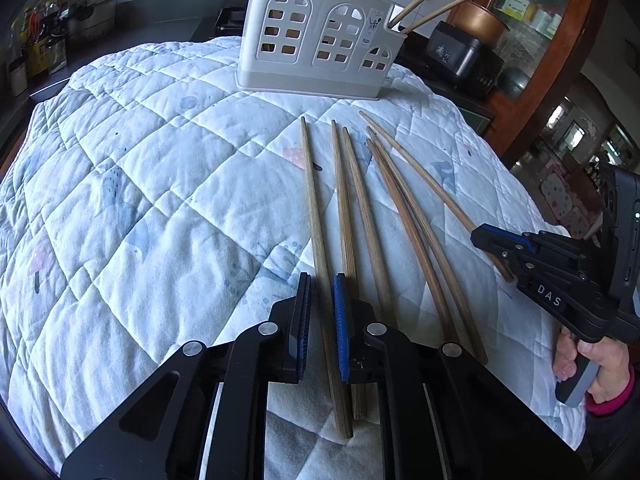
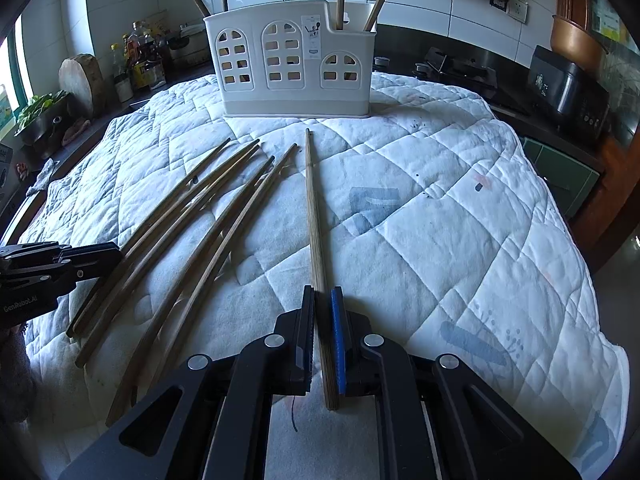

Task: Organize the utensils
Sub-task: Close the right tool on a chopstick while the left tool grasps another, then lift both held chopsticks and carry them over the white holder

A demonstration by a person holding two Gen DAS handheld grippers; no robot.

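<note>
**Two chopsticks gripped, four loose, holder waiting**

I hold a gripper in each hand over a table covered by a white quilted cloth (image 1: 140,160). My left gripper (image 1: 322,292) has its jaws drawn in around the leftmost chopstick (image 1: 316,216) of the row, near its thick end; the pads look to be pressing its sides. My right gripper (image 2: 323,304) is clenched on the rightmost chopstick (image 2: 314,208), which lies apart from the others and points toward the holder.

Four more wooden chopsticks (image 1: 384,216) lie between them on the cloth, close together, two nearly touching. The white plastic utensil holder (image 1: 316,36) stands upright at the far edge of the cloth, with chopsticks already leaning out of its low right compartment (image 2: 352,16).

My worries: each stick is pinched near one end, so lifting may let the long free end droop or swivel in the pads. The left stick's neighbour sits just beside my blue pad and could be dragged along. The soft cloth may snag a tip. A swinging tip could also knock the light holder over.
</note>
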